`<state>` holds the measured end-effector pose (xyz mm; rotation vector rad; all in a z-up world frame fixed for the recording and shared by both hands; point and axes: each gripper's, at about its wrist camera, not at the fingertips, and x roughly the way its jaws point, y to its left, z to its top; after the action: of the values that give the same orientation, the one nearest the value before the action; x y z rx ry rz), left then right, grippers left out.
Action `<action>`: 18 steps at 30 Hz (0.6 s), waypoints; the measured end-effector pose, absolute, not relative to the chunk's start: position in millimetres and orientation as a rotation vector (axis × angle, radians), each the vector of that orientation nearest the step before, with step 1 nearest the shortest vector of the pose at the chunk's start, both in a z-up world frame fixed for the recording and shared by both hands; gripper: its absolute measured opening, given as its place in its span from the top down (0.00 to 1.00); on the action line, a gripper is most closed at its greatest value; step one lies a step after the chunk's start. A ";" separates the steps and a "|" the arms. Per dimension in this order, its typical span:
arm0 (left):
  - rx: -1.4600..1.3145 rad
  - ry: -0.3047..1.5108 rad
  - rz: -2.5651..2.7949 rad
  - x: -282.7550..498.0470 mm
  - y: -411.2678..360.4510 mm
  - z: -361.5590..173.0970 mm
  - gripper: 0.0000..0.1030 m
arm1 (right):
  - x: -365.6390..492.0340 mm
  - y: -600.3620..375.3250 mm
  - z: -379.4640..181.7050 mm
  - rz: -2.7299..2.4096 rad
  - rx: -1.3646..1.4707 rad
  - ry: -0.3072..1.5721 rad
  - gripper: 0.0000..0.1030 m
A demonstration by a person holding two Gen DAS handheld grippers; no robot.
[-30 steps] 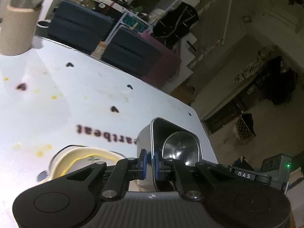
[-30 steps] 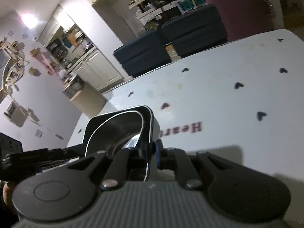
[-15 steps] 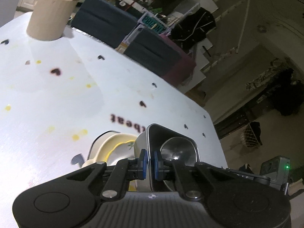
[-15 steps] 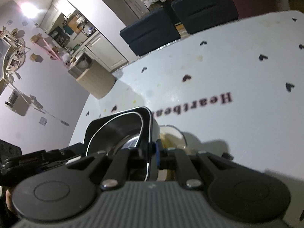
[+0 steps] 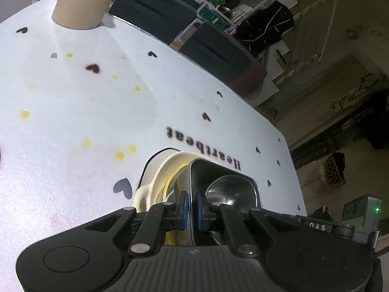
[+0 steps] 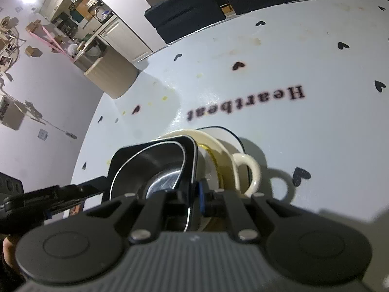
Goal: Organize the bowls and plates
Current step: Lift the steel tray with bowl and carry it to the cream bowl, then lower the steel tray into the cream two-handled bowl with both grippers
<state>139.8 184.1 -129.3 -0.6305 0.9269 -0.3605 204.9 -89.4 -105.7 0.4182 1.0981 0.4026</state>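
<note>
Two grippers hold one steel bowl over a cream cup on the table.

The left gripper (image 5: 190,206) is closed tight on one wall of the square steel bowl (image 5: 231,189), with its blue pads (image 5: 184,204) pinching the thin rim. The right gripper (image 6: 194,194) is pinched shut on the other side of the same bowl (image 6: 155,168). The bowl is shiny inside and dark outside. It sits tilted, just over a cream cup (image 6: 218,150) with a yellow line inside and a round handle (image 6: 248,170). I cannot tell if the bowl touches the cup. The cup rests on a white plate (image 6: 231,136) with a dark edge. All of it is on a white table (image 5: 73,121) with little black hearts, yellow spots and the word "Heartbeat" (image 6: 245,104). Far back on the table stands a tan round pot (image 5: 85,2).
</note>
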 end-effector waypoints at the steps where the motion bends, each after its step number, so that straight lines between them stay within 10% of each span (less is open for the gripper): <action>1: -0.627 0.929 -0.360 140.3 183.5 -130.5 0.94 | 205.0 -89.7 -105.8 0.401 0.418 1.099 0.91; 18: -0.605 0.942 -0.358 142.8 180.1 -135.9 0.94 | 207.3 -86.1 -110.0 0.391 0.396 1.097 0.92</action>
<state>142.8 180.1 -135.9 -0.6049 0.9417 -0.3582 207.3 -86.1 -110.0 0.3958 1.0974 0.3912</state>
